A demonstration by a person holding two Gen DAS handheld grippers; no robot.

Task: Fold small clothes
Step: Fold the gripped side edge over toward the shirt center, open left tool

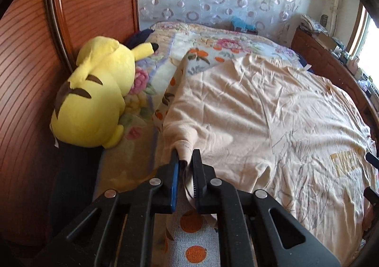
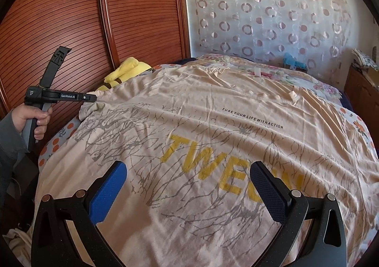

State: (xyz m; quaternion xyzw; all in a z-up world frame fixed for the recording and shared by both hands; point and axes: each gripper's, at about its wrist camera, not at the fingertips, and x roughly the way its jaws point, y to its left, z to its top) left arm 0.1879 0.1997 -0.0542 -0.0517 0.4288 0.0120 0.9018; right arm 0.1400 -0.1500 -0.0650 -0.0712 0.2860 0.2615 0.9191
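Observation:
A peach T-shirt (image 2: 213, 106) with grey branch print and yellow letters lies spread flat on the bed; it also shows in the left wrist view (image 1: 260, 106). My left gripper (image 1: 186, 160) is shut on the shirt's left sleeve edge, which is bunched between the jaws and lifted slightly. In the right wrist view the left gripper (image 2: 91, 97) shows at the shirt's left side, held by a hand. My right gripper (image 2: 189, 186) is open and empty, hovering over the shirt's lower front above the yellow letters.
A yellow plush toy (image 1: 94, 96) lies at the bed's left side against the wooden wardrobe doors (image 1: 35, 54). A floral bedspread (image 1: 213, 44) lies under the shirt. A patterned curtain (image 2: 260, 11) hangs behind. A cluttered wooden dresser (image 1: 331, 54) stands on the right.

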